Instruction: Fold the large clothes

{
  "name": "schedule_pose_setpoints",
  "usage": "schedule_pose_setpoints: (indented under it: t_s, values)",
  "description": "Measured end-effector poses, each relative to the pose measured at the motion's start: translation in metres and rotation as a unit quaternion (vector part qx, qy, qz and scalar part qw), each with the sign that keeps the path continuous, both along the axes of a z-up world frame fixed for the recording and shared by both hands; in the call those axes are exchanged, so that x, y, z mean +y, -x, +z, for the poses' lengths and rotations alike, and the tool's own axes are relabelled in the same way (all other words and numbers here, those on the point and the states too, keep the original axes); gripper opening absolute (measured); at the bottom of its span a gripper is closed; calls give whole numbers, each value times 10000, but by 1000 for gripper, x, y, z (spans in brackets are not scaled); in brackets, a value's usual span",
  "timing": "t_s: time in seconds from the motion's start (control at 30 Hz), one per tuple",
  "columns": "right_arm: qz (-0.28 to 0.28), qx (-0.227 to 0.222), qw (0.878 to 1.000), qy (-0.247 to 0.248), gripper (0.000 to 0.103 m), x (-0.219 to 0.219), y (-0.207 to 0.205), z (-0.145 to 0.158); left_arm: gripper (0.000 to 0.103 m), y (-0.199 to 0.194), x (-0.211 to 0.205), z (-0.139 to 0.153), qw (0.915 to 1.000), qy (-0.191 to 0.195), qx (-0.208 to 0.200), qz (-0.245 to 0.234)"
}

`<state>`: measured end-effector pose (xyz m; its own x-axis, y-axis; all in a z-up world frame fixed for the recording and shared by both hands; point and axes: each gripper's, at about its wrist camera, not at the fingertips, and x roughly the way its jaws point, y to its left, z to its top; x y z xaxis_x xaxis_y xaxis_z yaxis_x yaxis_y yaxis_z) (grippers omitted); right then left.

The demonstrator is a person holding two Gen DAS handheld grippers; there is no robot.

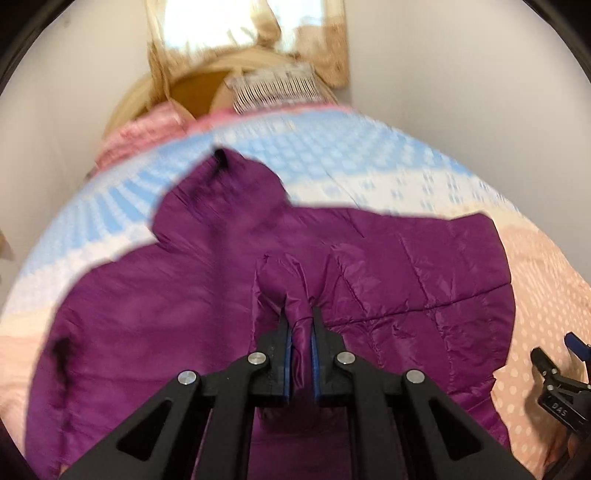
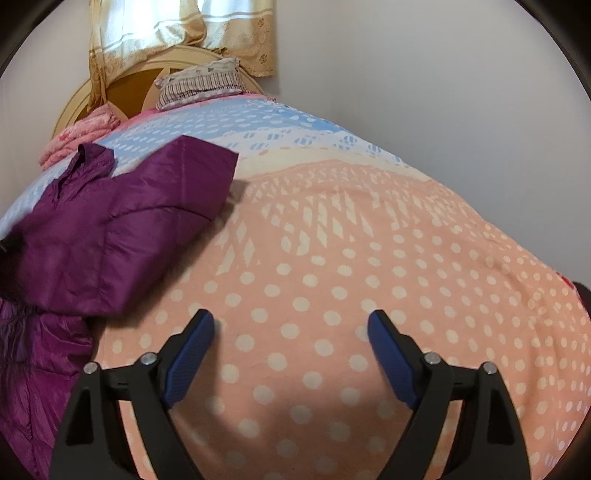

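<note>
Fingers (image 1: pixel 282 332) of the left gripper (image 1: pixel 300 325) are clamped on a bunched fold of a purple puffer jacket (image 1: pixel 406 266), the shiny fabric being pinched between the blue pads and raised above the rest of the garment. On the right gripper (image 2: pixel 291 328) the fingers are spread wide apart over bare bedspread, with nothing held between them.

The jacket is spread across a bed covered by a polka-dot bedspread (image 2: pixel 369 258), peach near the cameras and blue toward the headboard (image 2: pixel 81 99). Its hood (image 1: pixel 229 184) is pointed toward the headboard, and one sleeve (image 2: pixel 177 173) is seen lying outward on the bedspread in the right wrist view. A striped pillow (image 2: pixel 199 83) and a pink blanket (image 2: pixel 81 136) are stacked at the head of the bed, under a curtain (image 2: pixel 147 29). In the left wrist view the right gripper is glimpsed at the lower right edge, just beside the jacket's hem.

The step in hand is judged to be a fold of one part of the jacket, probably a sleeve or side panel, carried across the body by the left gripper; which part is pinched cannot be told with certainty. The folding is judged to be at an early stage, since the hood and the far sleeve are not yet tucked. Next, the held fabric would need to be laid flat over the body and let go, while the outlying sleeve would need to be reached by the free right gripper.
</note>
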<state>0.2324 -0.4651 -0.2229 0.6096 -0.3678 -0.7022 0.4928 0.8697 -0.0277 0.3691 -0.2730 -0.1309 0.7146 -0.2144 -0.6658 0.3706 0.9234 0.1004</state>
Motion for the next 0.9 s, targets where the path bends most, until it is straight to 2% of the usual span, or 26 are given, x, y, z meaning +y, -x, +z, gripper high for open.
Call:
schedule_pose_setpoints:
  t_s: [0.07,0.17,0.23,0.33,0.53,0.67,0.7,0.73,0.77,0.8,0.83,0.87,0.9]
  values:
    - [26,57,9999,89,93,4,-1,-3,7,3,18,14,9993,-159,-326,130]
    - [1,87,9999,104,94,2,-1,-4,7,5,51,24,9968,-318,-592,425]
    - [-9,90,9999,121,94,2,0,-3,7,2,72,24,9957,-349,-593,627]
    - [-25,115,9998,187,95,2,0,-4,7,-2,96,12,9915,-607,-615,968]
    - [-38,152,9996,227,95,3,-3,-5,7,-11,127,-35,9883,-906,-233,1206]
    - [37,154,9996,222,95,4,-4,-4,10,-18,128,-52,9876,-890,76,1294]
    - [148,100,9998,120,94,3,-3,-3,14,-17,129,-54,9871,-885,119,1329]
    - [256,60,9997,-18,85,3,-3,0,17,-17,132,-51,9865,-856,119,1392]
    - [331,41,9993,-177,79,2,-4,3,29,-17,137,-46,9855,-806,35,1496]
    - [386,15,9987,-333,69,2,-6,8,51,-15,140,-38,9836,-774,-137,1624]
    - [446,-33,9983,-364,66,2,-11,15,66,-10,145,-32,9804,-772,-340,1780]
    - [503,-122,9981,-338,65,4,-18,24,87,-9,149,-25,9751,-785,-582,1989]
    - [575,-208,9977,-280,63,6,-28,33,91,-10,151,-19,9711,-735,-793,2129]
